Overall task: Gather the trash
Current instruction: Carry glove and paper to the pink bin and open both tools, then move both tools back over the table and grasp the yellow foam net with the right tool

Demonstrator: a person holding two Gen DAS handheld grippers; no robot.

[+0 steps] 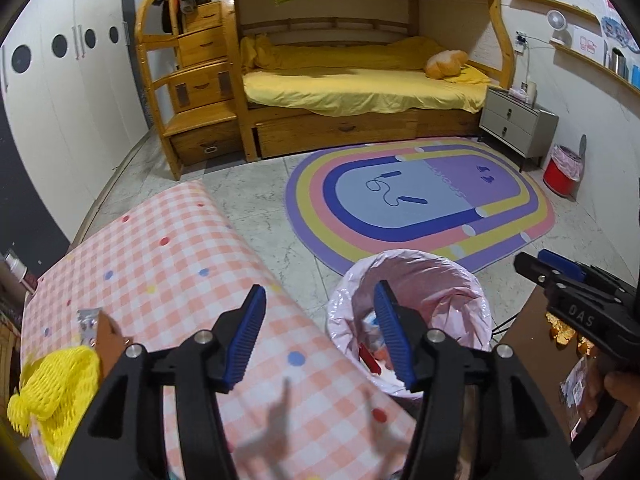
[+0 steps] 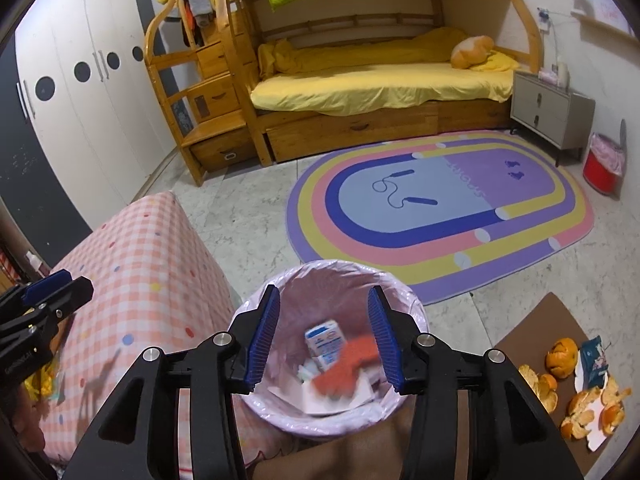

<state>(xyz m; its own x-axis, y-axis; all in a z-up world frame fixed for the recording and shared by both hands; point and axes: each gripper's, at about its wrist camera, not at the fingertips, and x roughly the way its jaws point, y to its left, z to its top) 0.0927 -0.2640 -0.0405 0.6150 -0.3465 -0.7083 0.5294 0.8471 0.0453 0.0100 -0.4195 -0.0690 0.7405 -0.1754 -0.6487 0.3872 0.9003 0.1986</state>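
Observation:
A trash bin lined with a pink bag (image 2: 416,312) stands on the floor between the pink checked table and a brown board; it also shows in the left wrist view (image 1: 476,292). My right gripper (image 2: 324,340) is open right above the bin, and a blurred orange-red wrapper (image 2: 348,364) is in the air below it over a blue-white carton (image 2: 324,340). My left gripper (image 1: 320,336) is open and empty over the table's edge. Yellow foam netting (image 1: 52,388) and a small wrapper (image 1: 88,322) lie on the table. Orange peels (image 2: 584,404) and a dark snack packet (image 2: 596,360) lie on the board.
The pink checked table (image 1: 168,264) is at the left, the brown board (image 2: 552,320) at the right. A rainbow oval rug (image 2: 440,216) covers the floor ahead. A wooden bunk bed (image 2: 360,80), a grey nightstand (image 2: 548,108) and a red bin (image 2: 602,170) stand at the back.

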